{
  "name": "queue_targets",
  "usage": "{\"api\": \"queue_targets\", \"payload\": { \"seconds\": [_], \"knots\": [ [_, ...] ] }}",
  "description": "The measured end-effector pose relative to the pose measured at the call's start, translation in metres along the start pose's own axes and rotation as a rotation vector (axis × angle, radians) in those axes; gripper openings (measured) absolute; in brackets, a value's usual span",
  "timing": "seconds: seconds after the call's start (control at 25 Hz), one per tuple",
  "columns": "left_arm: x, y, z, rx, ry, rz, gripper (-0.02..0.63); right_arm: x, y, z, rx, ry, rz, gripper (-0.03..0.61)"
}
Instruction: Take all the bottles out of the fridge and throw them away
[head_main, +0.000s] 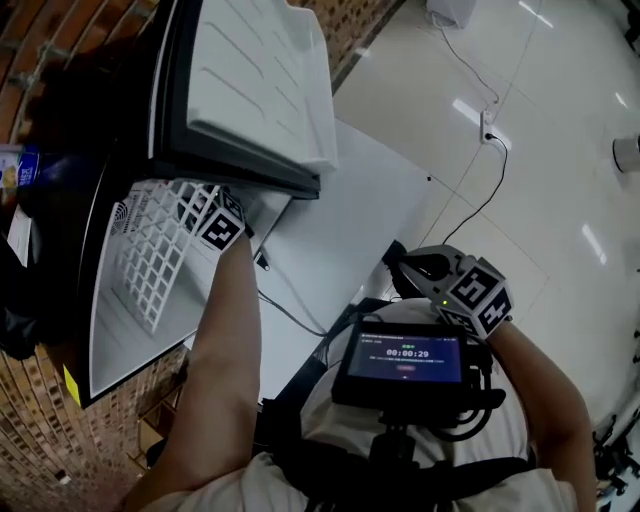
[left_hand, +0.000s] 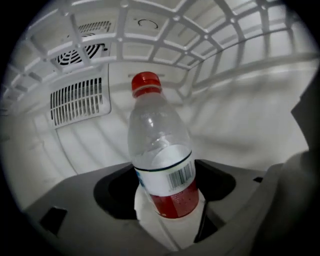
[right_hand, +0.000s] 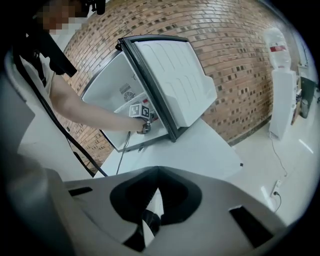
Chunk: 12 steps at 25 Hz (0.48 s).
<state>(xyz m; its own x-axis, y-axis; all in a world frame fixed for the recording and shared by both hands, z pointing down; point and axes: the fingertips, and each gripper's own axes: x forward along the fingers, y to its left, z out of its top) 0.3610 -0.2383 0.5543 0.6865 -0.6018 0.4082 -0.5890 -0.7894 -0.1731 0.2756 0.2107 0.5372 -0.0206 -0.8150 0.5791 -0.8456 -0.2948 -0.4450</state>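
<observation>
Head view: left gripper (head_main: 222, 222) inside small white open-doored fridge (head_main: 260, 90) on white surface (head_main: 340, 230); right gripper (head_main: 405, 265) well apart from it.

Left gripper view: clear plastic bottle, red cap and label (left_hand: 162, 165), upright under white wire shelf (left_hand: 215, 45), between fingers spread apart, unpressed. Probably light, crushable, slick; take at labelled waist. Shelf close above.

Right gripper view: fingers together, empty.
</observation>
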Motion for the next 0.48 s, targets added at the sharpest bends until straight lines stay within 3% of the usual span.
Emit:
{"api": "queue_targets", "payload": {
  "seconds": [0.12,0.28,0.48],
  "knots": [
    [-0.009,0.0,-0.003,0.039,0.021,-0.018,0.334,0.0,0.001,-0.001,0.001,0.007,0.012,0.005],
    [-0.046,-0.018,-0.016,0.185,0.039,-0.135,0.318,0.01,0.004,0.011,-0.003,-0.016,0.047,0.004],
    [-0.124,-0.039,-0.043,0.261,0.087,-0.256,0.313,0.038,0.032,0.024,-0.049,-0.007,0.151,0.005]
  ]
}}
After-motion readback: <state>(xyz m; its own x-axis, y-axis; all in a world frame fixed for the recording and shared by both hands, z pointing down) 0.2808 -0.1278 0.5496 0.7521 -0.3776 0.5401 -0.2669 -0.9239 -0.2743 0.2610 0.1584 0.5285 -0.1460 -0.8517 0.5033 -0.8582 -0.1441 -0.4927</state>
